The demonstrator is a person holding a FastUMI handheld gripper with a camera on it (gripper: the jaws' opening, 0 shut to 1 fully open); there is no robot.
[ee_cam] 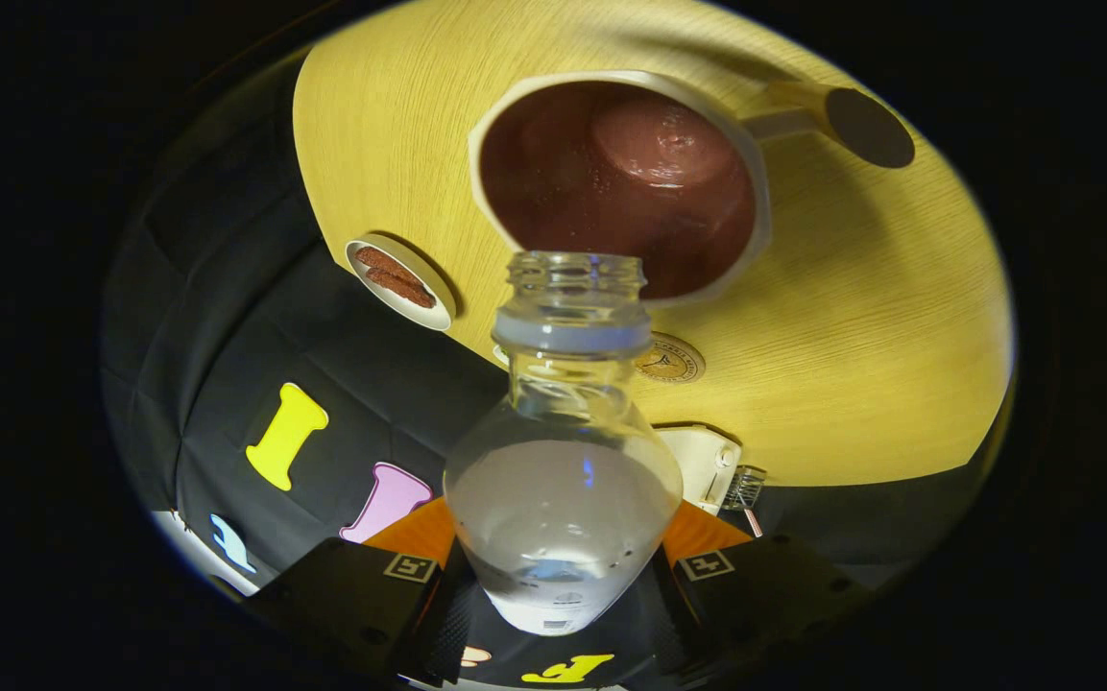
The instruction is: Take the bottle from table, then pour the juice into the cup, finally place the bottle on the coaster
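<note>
While tongs (563, 576) clamp it, bottle (563, 480) tips mouth-first toward cup (515, 115).

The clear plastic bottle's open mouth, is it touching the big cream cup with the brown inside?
Cannot tell. In the gripper view the clear plastic bottle, clamped between the gripper fingers, has its mouth overlapping the cream cup rim, hiding any gap.
</note>
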